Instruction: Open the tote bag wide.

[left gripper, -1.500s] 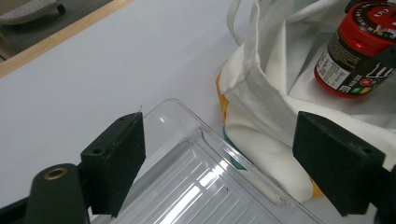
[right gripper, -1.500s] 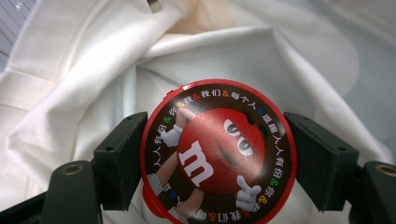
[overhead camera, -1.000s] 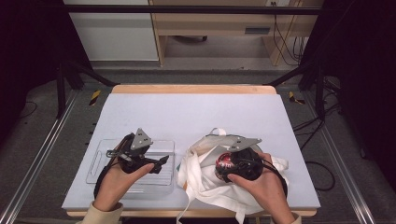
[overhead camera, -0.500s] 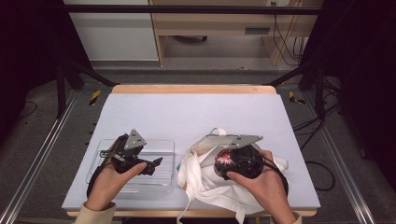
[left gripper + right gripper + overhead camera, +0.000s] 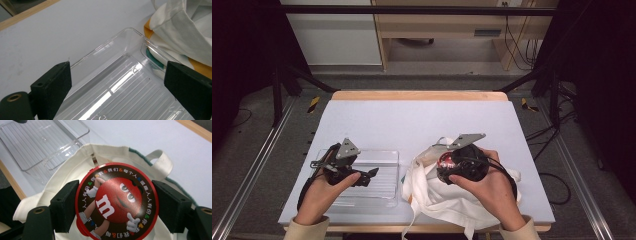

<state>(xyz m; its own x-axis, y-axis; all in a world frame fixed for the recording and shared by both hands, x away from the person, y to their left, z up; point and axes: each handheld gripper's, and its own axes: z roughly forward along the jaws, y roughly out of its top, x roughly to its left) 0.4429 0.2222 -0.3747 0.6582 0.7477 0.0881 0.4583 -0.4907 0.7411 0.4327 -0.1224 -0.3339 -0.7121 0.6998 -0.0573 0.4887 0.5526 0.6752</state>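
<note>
Two grippers work side by side over a pale surface (image 5: 412, 120). The right gripper (image 5: 113, 203) is clamped on a round red tin (image 5: 116, 201), one black jaw pressed to each side of its rim; the lid faces the right gripper view and carries a red cartoon candy figure ringed with small printed characters. The tin hangs just above the open mouth of a white cloth bag (image 5: 62, 182), clear of the cloth. In the high view the right gripper (image 5: 447, 167) holds the tin (image 5: 446, 161) over the bag (image 5: 437, 200), which lies crumpled at the near right of the surface, a handle loop trailing over the near edge.

The left gripper (image 5: 117, 85) stands wide open with nothing between its jaws; they have just been opening. It hovers over a clear ribbed plastic tray (image 5: 117, 82), empty where it shows. In the high view the left gripper (image 5: 362, 176) sits above the tray (image 5: 382, 160) at the near left, and the tray's right end lies just beside the bag, whose orange and green print shows through the tray's clear corner in the left gripper view.
</note>
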